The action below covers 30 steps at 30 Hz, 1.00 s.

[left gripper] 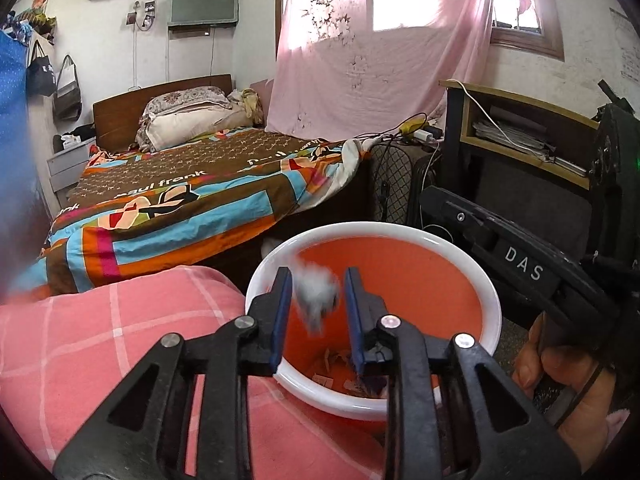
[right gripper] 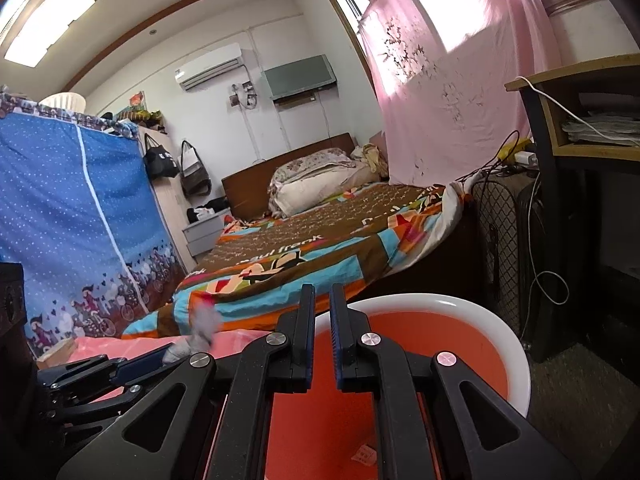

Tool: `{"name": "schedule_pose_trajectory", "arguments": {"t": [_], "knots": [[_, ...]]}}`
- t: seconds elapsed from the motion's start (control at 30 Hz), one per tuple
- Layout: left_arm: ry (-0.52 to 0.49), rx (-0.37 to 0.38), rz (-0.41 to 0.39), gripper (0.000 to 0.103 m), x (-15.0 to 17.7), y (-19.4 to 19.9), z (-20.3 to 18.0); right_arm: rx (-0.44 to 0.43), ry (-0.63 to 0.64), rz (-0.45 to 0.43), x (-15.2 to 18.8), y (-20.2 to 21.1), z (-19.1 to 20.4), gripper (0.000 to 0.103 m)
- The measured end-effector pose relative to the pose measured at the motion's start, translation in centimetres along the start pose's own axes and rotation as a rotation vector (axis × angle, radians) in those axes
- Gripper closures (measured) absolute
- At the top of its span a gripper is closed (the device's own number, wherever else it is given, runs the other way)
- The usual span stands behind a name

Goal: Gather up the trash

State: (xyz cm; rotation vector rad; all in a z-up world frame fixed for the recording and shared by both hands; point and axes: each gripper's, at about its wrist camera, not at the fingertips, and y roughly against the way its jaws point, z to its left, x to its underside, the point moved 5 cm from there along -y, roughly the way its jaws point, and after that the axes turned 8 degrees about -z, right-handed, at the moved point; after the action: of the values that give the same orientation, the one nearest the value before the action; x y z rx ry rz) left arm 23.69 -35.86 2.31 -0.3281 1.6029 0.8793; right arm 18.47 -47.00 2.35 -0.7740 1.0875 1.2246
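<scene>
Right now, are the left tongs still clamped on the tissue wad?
No: the left tongs are open, and the blurred tissue wad hangs loose between them above the orange bin.

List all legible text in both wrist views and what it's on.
"DAS": white letters on the black right gripper, seen in the left wrist view.
"paul frank": white script on the brown panel of the multicoloured patchwork bed cover; also readable in the right wrist view.
Too small or blurred: white wall air conditioner's label, dark hanging tote bag's print, paper scraps in the orange white-rimmed bin.
</scene>
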Motion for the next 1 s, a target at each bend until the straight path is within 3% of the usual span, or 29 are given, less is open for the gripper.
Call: {"name": "schedule_pose_trajectory", "arguments": {"t": [0.23,0.5,0.7,0.77,0.87,0.93,1.0], "knots": [[0.022,-0.015,0.000,0.066,0.1,0.5,0.8,0.003,0.003,0.003,0.0,-0.2,-0.1,0.097],[0.080,-0.084,-0.013,0.057,-0.1,1.9,2.9,0.008,0.023,-0.004,-0.2,-0.1,0.1,0.096],[0.135,-0.146,-0.047,0.041,-0.4,3.5,5.0,0.017,0.067,-0.018,-0.3,0.1,1.0,0.095],[0.154,-0.172,-0.060,0.029,-0.4,4.0,5.6,0.019,0.086,-0.026,-0.4,0.1,1.5,0.094],[0.176,-0.222,-0.085,0.018,-0.3,5.0,6.8,0.017,0.109,-0.037,-0.4,0.3,2.1,0.084],[0.180,-0.247,-0.097,0.014,-0.2,5.5,7.4,0.006,0.112,-0.048,-0.5,0.4,2.4,0.068],[0.181,-0.282,-0.113,0.011,-0.1,6.2,8.1,0.001,0.115,-0.056,-0.5,0.6,2.8,0.062]]}}
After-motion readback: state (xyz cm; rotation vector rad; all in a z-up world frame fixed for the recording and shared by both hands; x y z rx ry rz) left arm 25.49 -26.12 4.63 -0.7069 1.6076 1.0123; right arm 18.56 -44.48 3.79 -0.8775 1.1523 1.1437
